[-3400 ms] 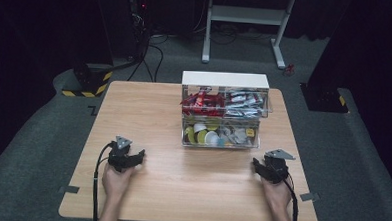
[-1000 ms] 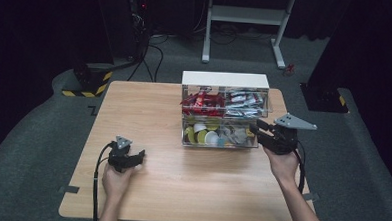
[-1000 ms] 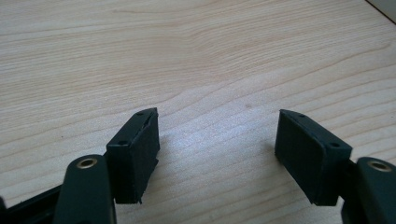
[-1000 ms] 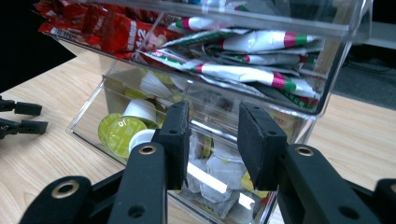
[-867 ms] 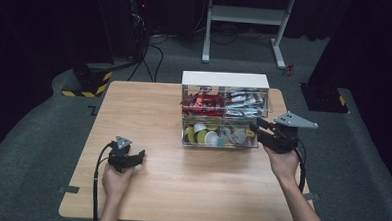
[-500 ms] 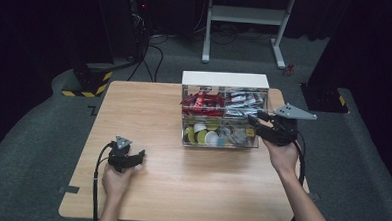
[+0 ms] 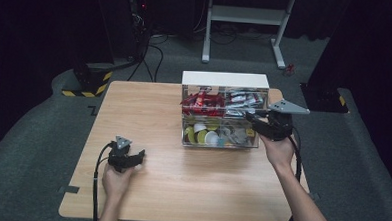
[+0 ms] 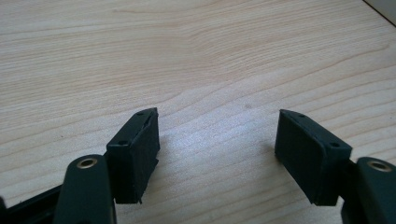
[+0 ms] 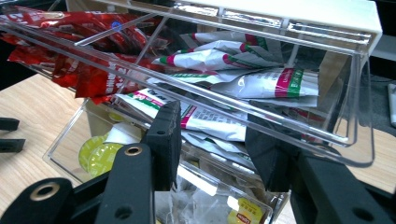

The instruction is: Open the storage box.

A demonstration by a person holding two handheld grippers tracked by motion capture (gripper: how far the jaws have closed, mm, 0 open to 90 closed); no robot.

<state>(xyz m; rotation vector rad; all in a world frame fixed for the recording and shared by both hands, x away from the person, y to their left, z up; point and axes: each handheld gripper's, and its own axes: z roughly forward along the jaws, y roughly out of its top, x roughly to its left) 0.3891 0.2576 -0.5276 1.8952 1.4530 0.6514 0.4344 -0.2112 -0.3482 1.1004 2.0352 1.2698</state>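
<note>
A wooden tabletop [image 7: 190, 185] carries a clear plastic organizer [image 7: 224, 111] with a white top, standing toward its far right part. Its upper drawers hold red packets [image 9: 79, 51] on one side and white sachets with green and red stripes [image 9: 243, 79] on the other; the lower drawer holds yellow-green capsules [image 9: 98, 154]. The right gripper [image 7: 253, 119] is raised at the organizer's right front, its jaws parted on either side of the upper drawer's clear front wall, with no firm grip visible. The left gripper [image 7: 138, 155] rests low on the tabletop near the front left, well apart from the organizer, its jaws spread wide over bare wood.
</note>
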